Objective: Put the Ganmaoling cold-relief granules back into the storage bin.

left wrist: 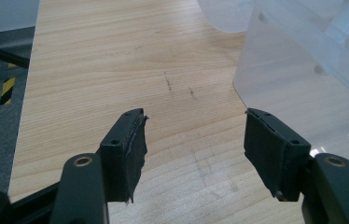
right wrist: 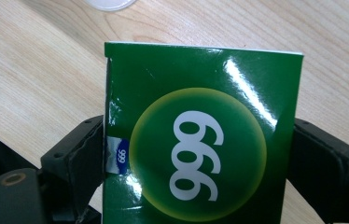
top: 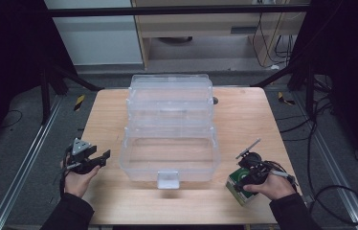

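The step in hand looks like the pick-up of a green box (right wrist: 200, 135), most likely for stowing in the clear plastic organiser (top: 170, 127) that stands open in tiers at the middle of the table (top: 244, 115). The right gripper (top: 248, 178) sits at the near right corner of the table. In its own view its jaws press against the two sides of the box, one pad on each flank, so the box is pinched between them. The box face shows a yellow-ringed disc with the digits 999. From the high view the box seems to rest on or just above the wood; which of the two cannot be told.

The left gripper (left wrist: 193, 147) hangs near the left front corner of the organiser, jaws spread wide with nothing between them and bare wood beneath.

The next move probably calls for lifting the box clear of the table, carrying it leftward over the organiser's front wall, and lowering it into the deep lowest tray. The left gripper is well placed to steady the organiser's wall if it slides.
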Action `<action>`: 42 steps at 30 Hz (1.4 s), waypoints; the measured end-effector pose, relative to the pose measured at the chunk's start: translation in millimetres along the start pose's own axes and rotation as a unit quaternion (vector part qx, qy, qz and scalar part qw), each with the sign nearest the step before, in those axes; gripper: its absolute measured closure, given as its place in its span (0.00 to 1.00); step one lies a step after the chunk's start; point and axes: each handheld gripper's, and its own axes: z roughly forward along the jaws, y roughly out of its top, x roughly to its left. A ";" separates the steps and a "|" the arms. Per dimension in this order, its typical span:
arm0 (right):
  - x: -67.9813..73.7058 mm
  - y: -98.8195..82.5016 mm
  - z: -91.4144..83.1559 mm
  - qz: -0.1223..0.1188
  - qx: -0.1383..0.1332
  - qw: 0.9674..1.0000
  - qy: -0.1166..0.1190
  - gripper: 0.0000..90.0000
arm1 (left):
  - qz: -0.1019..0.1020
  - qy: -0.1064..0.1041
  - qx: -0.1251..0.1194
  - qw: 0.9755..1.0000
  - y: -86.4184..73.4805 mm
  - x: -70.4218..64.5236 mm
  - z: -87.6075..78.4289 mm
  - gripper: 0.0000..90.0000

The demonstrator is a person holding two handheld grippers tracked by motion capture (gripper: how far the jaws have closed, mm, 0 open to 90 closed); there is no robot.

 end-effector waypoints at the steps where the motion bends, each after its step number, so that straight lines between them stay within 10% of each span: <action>1: 0.5 0.4 0.7 0.006 0.003 1.000 0.002 0.14 | 0.000 0.000 0.001 1.000 -0.1 0.1 0.1 0.42; 20: 0.7 5.2 0.7 0.012 0.026 1.000 -0.001 0.19 | 0.002 0.003 0.006 1.000 -1.1 -0.1 1.4 0.42; 42: -5.3 10.0 -49.4 -0.012 -0.048 0.999 -0.014 0.19 | 0.004 0.005 0.013 1.000 -2.8 -0.7 3.6 0.42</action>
